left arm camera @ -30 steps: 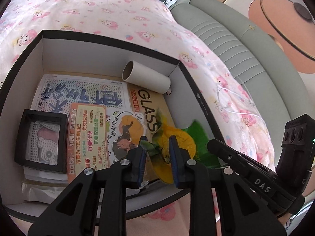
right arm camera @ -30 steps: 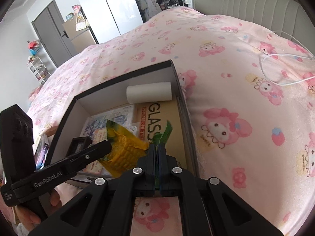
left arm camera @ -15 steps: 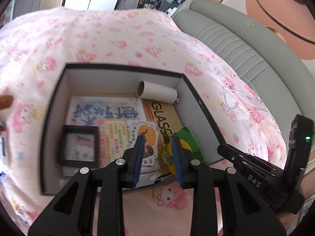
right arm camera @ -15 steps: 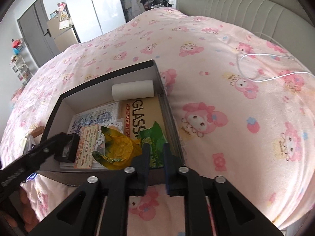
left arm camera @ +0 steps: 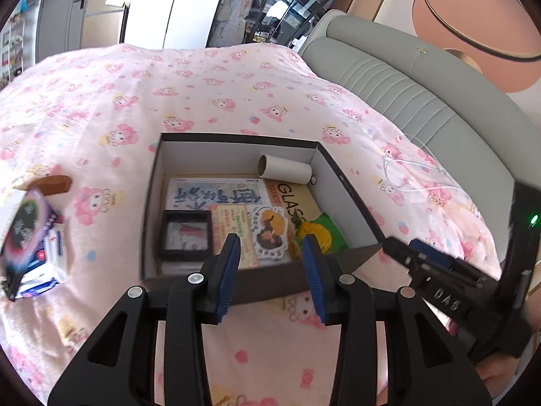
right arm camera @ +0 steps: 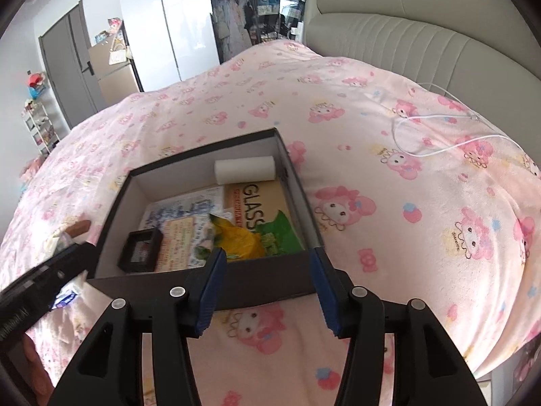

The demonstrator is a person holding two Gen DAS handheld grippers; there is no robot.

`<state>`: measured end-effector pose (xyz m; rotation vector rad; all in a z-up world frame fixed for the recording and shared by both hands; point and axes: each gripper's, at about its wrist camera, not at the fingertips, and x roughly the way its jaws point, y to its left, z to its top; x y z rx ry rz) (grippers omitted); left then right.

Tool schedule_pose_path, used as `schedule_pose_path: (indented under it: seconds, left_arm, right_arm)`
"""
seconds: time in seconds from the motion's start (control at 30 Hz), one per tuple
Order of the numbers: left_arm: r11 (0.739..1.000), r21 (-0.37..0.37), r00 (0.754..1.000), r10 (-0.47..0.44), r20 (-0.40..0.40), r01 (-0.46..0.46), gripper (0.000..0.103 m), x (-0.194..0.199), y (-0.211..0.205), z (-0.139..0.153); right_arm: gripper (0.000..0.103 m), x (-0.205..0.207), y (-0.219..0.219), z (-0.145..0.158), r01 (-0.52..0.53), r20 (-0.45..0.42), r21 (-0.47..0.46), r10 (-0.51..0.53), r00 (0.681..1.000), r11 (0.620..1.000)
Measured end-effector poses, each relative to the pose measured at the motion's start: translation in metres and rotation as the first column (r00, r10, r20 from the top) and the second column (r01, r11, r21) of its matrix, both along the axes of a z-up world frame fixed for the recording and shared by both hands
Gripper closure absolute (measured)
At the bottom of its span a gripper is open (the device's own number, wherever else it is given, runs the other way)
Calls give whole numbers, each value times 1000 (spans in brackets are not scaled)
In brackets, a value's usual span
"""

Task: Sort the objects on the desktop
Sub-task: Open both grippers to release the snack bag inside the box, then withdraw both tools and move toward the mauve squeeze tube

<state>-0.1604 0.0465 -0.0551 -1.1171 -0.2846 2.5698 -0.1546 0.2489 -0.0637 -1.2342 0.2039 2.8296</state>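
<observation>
Both grippers hang wide apart and empty: our left gripper (left arm camera: 272, 265) and our right gripper (right arm camera: 267, 287) each sit just short of the near wall of the black box (left arm camera: 154, 182), raised above the pink bedspread (left arm camera: 203, 81) and aimed forward and down into the box.

From the left wrist we see what the right wrist cannot show clearly: a purple-and-black packet (left arm camera: 25, 226) lying on white packs at the far left of the bedspread, well apart from the box, with a brown object (left arm camera: 54, 182) just beyond it. We also see the right gripper's body from the side, at the right edge, near the box's right corner.

From the right wrist we see more of the white cable (right arm camera: 439, 135) looped on the bedspread to the right of the box, and the left gripper's body as a dark bar at the lower left.

Inside the box, both views agree: the yellow-and-green snack bag (right arm camera: 250, 240) lies in the near right corner on the "GLASS" carton (right arm camera: 260, 193); a cardboard tube (left arm camera: 284, 169) rests against the far wall; a small black frame (left arm camera: 186, 233) sits near left on printed sheets (left arm camera: 216, 196).
</observation>
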Motion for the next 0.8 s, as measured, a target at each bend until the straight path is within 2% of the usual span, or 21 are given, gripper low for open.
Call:
schedule_pose_path:
  seconds: [0.1, 0.17, 0.4, 0.57, 0.8]
  left_arm:
    - [1000, -22, 1000, 16, -20, -16, 57, 17, -11, 7]
    - [999, -31, 999, 32, -36, -34, 56, 30, -22, 13]
    - [986, -98, 987, 129, -97, -139, 56, 76, -68, 31]
    - [975, -92, 974, 190, -121, -202, 56, 110, -102, 38]
    - [961, -139, 966, 223, -130, -240, 55, 150, -131, 36]
  right_arm:
    - [56, 11, -19, 11, -40, -22, -17, 40, 999, 999]
    - [55, 19, -35, 17, -62, -35, -15, 62, 997, 998]
    - [55, 48, -90, 28, -154, -47, -32, 152, 987, 988]
    - [55, 68, -132, 33, -236, -64, -41, 234, 970, 971]
    - [55, 99, -178, 31, -316, -81, -51, 312, 947, 947]
